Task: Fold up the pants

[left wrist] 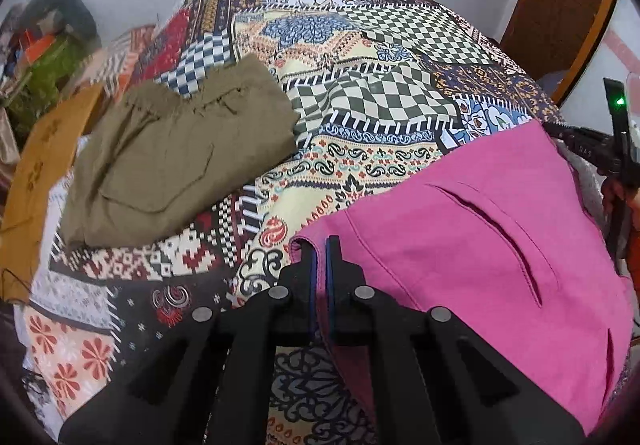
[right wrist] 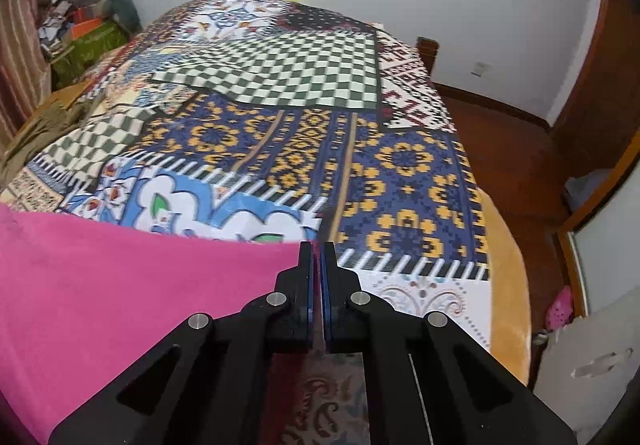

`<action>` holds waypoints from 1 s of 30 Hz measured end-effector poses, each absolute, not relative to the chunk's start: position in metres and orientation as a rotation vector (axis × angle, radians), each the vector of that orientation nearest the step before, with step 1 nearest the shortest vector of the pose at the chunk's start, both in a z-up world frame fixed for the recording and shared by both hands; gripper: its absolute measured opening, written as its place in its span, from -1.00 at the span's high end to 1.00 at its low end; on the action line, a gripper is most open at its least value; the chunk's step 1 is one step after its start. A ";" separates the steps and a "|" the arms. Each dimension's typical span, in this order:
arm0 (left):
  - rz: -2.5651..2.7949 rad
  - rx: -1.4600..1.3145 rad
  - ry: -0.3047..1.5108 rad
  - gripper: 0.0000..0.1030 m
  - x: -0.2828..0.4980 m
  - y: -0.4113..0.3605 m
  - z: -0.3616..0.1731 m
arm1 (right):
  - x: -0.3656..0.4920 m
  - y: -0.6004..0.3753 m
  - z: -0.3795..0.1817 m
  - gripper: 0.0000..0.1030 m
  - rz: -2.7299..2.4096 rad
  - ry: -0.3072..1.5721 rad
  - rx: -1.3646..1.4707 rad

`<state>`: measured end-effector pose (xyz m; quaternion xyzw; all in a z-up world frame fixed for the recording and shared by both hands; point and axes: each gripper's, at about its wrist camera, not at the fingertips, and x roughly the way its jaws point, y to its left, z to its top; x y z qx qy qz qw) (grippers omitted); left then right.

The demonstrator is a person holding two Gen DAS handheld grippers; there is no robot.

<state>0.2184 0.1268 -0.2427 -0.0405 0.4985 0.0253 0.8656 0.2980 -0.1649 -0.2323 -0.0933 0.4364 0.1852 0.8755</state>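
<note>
Pink pants point(left wrist: 472, 229) lie on the patterned bedspread point(left wrist: 360, 57), a slit pocket facing up. My left gripper point(left wrist: 322, 245) is shut on their left corner, pink cloth pinched between the blue pads. In the right wrist view the same pink pants point(right wrist: 120, 285) fill the lower left, and my right gripper point(right wrist: 318, 249) is shut on their right corner, a sliver of pink showing between the fingers. The right gripper's black body point(left wrist: 616, 149) shows at the far right edge of the left wrist view.
Folded olive pants point(left wrist: 180, 161) lie on the bed to the left, with a mustard garment point(left wrist: 44, 173) beyond them. Cluttered boxes point(left wrist: 44, 53) sit in the far left corner. The bed's right edge point(right wrist: 504, 285) drops to a wooden floor point(right wrist: 516, 149) by a door.
</note>
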 end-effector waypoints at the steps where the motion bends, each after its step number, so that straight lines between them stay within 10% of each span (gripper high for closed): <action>1: 0.056 -0.087 1.045 0.91 0.217 0.127 -0.240 | 0.299 -0.167 -0.233 0.94 0.394 0.932 -0.186; 7: 0.067 -0.068 1.021 0.78 0.210 0.126 -0.214 | 0.283 -0.168 -0.215 0.29 0.407 0.941 -0.182; 14: 0.041 -0.110 0.924 0.37 0.218 0.117 -0.175 | 0.261 -0.141 -0.182 0.23 0.556 0.897 -0.129; 30: -0.008 -0.119 1.055 0.15 0.214 0.097 -0.232 | 0.225 -0.125 -0.230 0.12 0.648 1.043 -0.169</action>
